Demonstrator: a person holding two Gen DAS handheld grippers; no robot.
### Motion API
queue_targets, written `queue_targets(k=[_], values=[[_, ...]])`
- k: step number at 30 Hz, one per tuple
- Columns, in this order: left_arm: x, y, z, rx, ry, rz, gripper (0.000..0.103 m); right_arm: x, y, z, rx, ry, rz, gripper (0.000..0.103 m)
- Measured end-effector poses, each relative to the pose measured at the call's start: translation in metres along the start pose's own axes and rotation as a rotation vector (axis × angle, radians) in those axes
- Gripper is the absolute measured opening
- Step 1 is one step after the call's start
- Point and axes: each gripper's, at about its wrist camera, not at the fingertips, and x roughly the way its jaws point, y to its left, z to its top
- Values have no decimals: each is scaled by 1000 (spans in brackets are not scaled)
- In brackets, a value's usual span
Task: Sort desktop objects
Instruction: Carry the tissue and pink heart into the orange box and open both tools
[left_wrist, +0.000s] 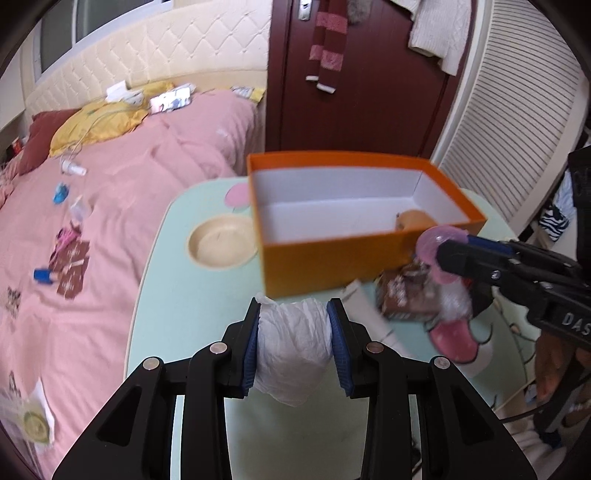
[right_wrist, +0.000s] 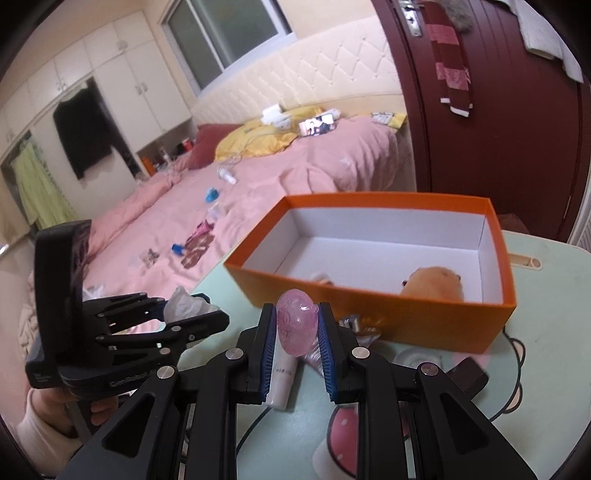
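My left gripper (left_wrist: 293, 314) is shut on a crumpled white tissue wad (left_wrist: 291, 347), held above the green table just in front of the orange box (left_wrist: 332, 262). It also shows in the right wrist view (right_wrist: 199, 306). My right gripper (right_wrist: 297, 314) is shut on a pink translucent oval toy (right_wrist: 297, 325), near the box's front wall (right_wrist: 406, 317). In the left wrist view that gripper (left_wrist: 439, 254) holds the pink toy (left_wrist: 434, 240) at the box's right front corner. An orange plush animal (right_wrist: 432, 282) lies inside the box.
A cream bowl (left_wrist: 221, 242) sits on the table left of the box. A brown patterned packet (left_wrist: 406, 295) and a white card (left_wrist: 365, 306) lie beside the box. A white tube (right_wrist: 282, 380) lies under my right gripper. The pink bed (left_wrist: 110, 221) lies left of the table.
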Motion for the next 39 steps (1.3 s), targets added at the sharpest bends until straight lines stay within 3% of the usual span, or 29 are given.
queue_targets(k=[11, 19, 27, 39], values=[[4, -16, 53, 41, -78, -32, 36, -1, -19, 28, 10, -47, -51, 22], [38, -22, 81, 35, -63, -40, 36, 11, -37, 39, 28, -52, -143, 22], [85, -28, 74, 36, 27, -19, 36, 30, -60, 35, 71, 0, -216, 22], [94, -35, 69, 40, 50, -43, 34, 38, -65, 25, 60, 15, -232, 22]])
